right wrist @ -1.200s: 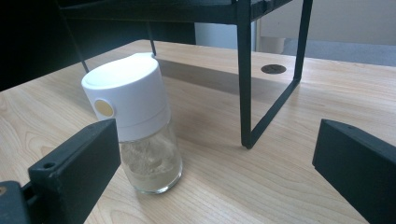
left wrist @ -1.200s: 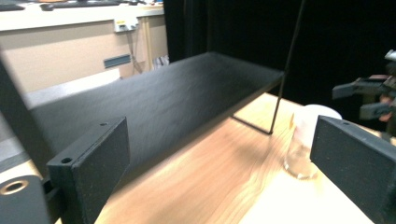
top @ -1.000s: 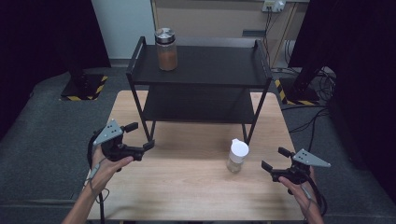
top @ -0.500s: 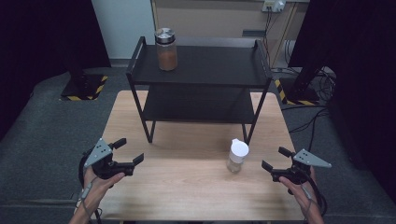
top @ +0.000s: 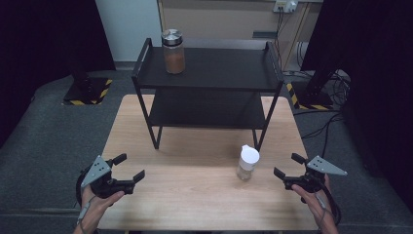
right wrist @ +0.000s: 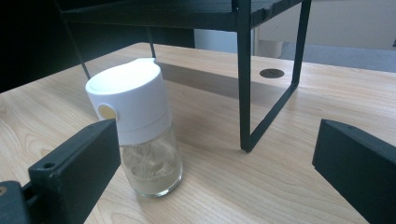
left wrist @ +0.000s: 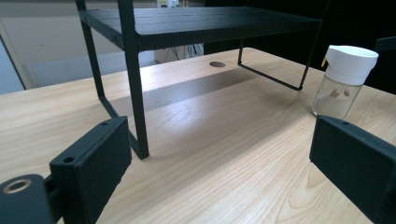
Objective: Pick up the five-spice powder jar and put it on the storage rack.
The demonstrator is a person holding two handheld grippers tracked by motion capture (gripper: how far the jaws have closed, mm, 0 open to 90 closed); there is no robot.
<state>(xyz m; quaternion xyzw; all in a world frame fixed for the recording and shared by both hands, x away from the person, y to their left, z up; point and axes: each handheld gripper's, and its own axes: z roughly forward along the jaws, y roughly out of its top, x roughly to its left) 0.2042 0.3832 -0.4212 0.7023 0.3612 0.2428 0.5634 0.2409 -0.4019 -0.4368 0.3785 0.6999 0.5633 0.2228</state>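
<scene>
The wooden worktop [top: 195, 195] carries everything here. Across its far half stands a black two-tier rack [top: 209, 73], its legs planted near the far left and far right edges. On the rack's top shelf, at the far left corner, stands a glass jar [top: 173, 51] with a metal lid and brown contents.

My left gripper [top: 127, 169] hovers at the worktop's near left corner, its grey plate uppermost. Its jaws stand wide apart with nothing between them but bare wood. In the left gripper view those jaws frame the rack's near left leg [left wrist: 135, 93], and the shaker shows well off toward the other side.

My right gripper [top: 288, 165] sits at the near right edge of the worktop. Its jaws are also spread wide and grip nothing.

The small glass shaker [top: 247, 163] with a white cap stands upright on the worktop, toward the near right, just in front of the rack's near right leg and just beside my right jaws. In the right gripper view the shaker [right wrist: 140, 130] stands close behind the left-hand jaw, untouched as far as I can see, with a little pale powder at its bottom.
</scene>
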